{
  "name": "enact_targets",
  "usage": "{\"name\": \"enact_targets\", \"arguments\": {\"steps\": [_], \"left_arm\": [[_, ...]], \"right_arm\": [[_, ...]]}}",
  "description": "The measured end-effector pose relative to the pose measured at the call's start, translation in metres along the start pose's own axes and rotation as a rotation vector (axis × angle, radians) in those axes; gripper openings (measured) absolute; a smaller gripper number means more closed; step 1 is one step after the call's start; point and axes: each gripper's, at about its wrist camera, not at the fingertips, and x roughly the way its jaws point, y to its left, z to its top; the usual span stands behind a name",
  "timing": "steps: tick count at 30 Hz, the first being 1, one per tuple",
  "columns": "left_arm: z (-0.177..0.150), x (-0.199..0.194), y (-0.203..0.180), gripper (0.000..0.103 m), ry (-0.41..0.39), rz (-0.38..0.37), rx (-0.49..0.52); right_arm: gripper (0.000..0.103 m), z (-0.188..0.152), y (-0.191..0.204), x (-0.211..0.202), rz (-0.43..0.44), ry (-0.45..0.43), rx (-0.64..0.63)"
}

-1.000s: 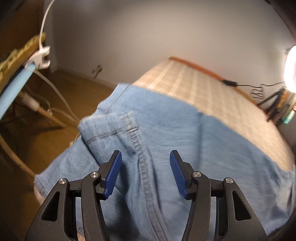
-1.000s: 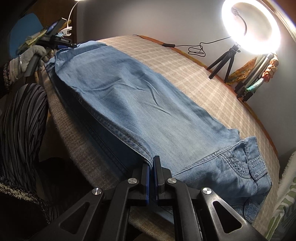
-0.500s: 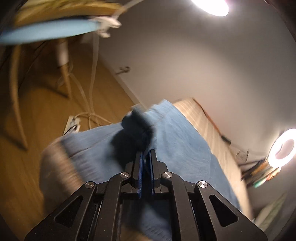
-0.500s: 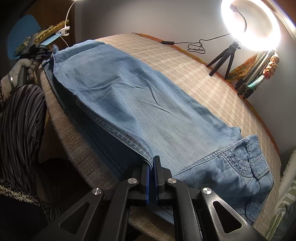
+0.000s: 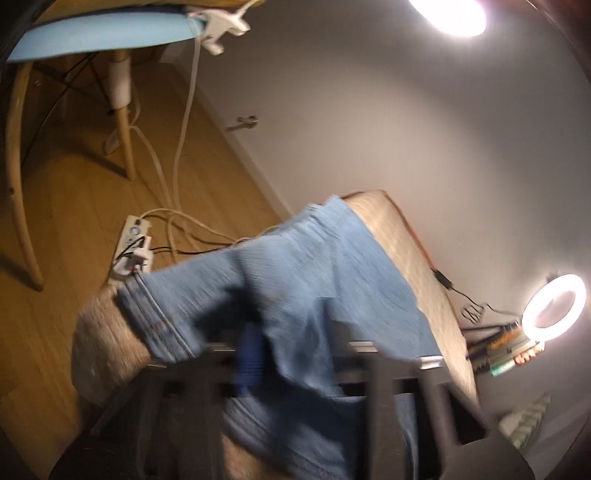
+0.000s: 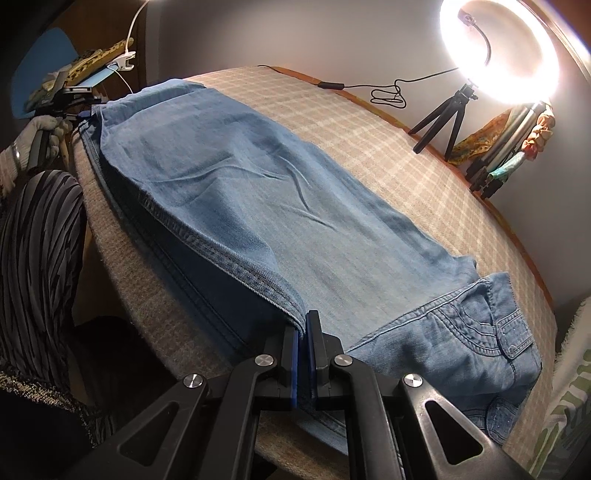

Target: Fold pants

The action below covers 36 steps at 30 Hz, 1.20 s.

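Light blue jeans (image 6: 258, 192) lie lengthwise on the checked beige table (image 6: 332, 99), waistband and pocket at the right end (image 6: 480, 332). My right gripper (image 6: 303, 332) is shut on the near seam edge of the jeans, close to the waistband. In the right wrist view my left gripper (image 6: 86, 110) sits at the far leg end by the hem. The left wrist view is blurred: denim (image 5: 317, 295) drapes over my left gripper (image 5: 255, 347), and one blue pad (image 5: 249, 354) shows through the folds.
A ring light on a tripod (image 6: 498, 51) and a cable (image 6: 388, 92) stand at the table's far edge. A blue chair (image 5: 103, 33), a power strip (image 5: 133, 247) and cords lie on the wooden floor beyond the hem end. My striped sleeve (image 6: 33, 258) is at the left.
My left gripper closed on the leg hem and lifted it, tilting upward; the hem end has shifted along the table. My right gripper has stayed shut on the seam.
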Motion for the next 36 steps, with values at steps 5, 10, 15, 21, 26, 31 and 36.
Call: {"name": "enact_targets", "arguments": {"steps": [5, 10, 15, 21, 26, 31, 36], "left_arm": [[0.018, -0.004, -0.010, 0.004, -0.023, -0.025, 0.057], [0.031, -0.045, -0.012, 0.004, -0.106, -0.077, 0.056], [0.014, -0.029, 0.025, 0.004, -0.021, -0.002, 0.046], [0.008, -0.023, 0.031, 0.004, -0.011, 0.021, 0.056], [0.012, -0.030, 0.028, 0.004, -0.011, 0.026, 0.087], [0.002, -0.024, 0.032, 0.004, 0.009, 0.076, 0.116], [0.006, -0.024, 0.026, 0.010, 0.023, 0.119, 0.166]], "right_arm": [[0.001, 0.008, -0.005, -0.011, -0.045, -0.037, 0.000], [0.001, 0.027, -0.007, -0.050, -0.102, -0.143, -0.017], [0.001, 0.013, 0.003, -0.036, -0.057, -0.090, -0.022], [0.001, -0.005, 0.021, -0.007, -0.037, -0.017, -0.042], [0.001, -0.003, 0.009, -0.016, -0.018, -0.043, -0.003], [0.001, -0.019, 0.015, 0.003, 0.004, 0.003, 0.007], [0.001, -0.029, 0.009, 0.019, 0.054, 0.024, 0.078]]}}
